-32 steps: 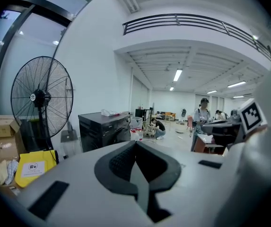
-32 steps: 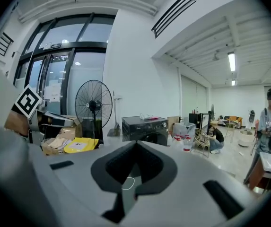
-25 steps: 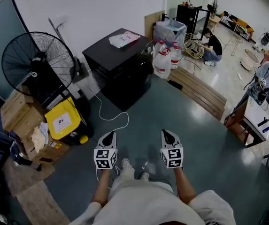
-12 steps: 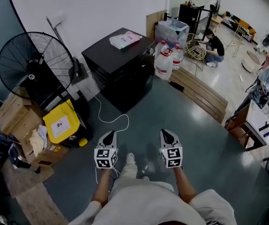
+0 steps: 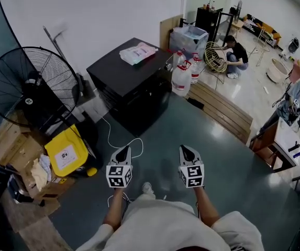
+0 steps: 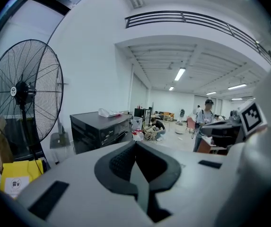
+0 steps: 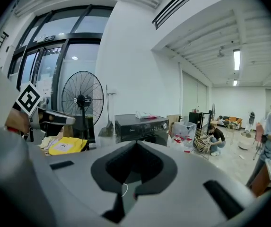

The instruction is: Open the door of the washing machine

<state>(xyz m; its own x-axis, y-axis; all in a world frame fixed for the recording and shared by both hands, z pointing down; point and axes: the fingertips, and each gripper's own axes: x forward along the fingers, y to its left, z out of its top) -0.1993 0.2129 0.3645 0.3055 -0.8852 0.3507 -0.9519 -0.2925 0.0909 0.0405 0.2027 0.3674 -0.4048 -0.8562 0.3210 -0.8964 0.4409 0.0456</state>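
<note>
Two closed grippers, left gripper (image 5: 122, 151), right gripper (image 5: 186, 150), washing machine (image 5: 134, 85) now nearer.

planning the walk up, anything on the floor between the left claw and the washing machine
In the head view, a white cable loops on the grey floor between the left claw and the washing machine. Otherwise that stretch is bare.

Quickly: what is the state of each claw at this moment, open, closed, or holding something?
Left claw: closed, holding nothing.
Right claw: closed, holding nothing.
</note>
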